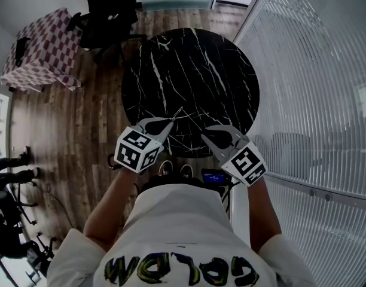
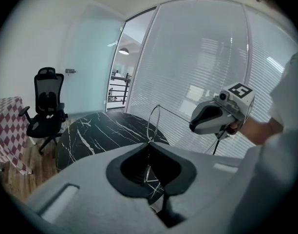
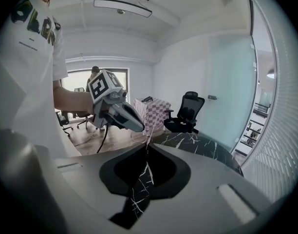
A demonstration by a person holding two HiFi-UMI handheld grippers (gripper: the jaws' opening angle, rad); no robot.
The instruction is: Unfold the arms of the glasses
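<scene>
Thin wire-frame glasses (image 2: 154, 122) hang in the air over a round black marble table (image 1: 195, 70). My left gripper (image 1: 168, 123) is shut on the frame, and one lens rim rises as a loop above its tips. A thin glasses arm (image 2: 178, 114) runs from that rim to the nose of my right gripper (image 2: 193, 126). In the right gripper view, my right gripper (image 3: 148, 145) is shut with a fine wire (image 3: 149, 139) at its tips, and my left gripper (image 3: 139, 126) is close in front. In the head view only a sliver of wire (image 1: 177, 113) shows.
A black office chair (image 1: 108, 17) stands beyond the table, with a checkered-cloth table (image 1: 42, 49) to its left. A glass wall with blinds (image 1: 314, 82) runs along the right. The floor (image 1: 81, 124) is wood planks.
</scene>
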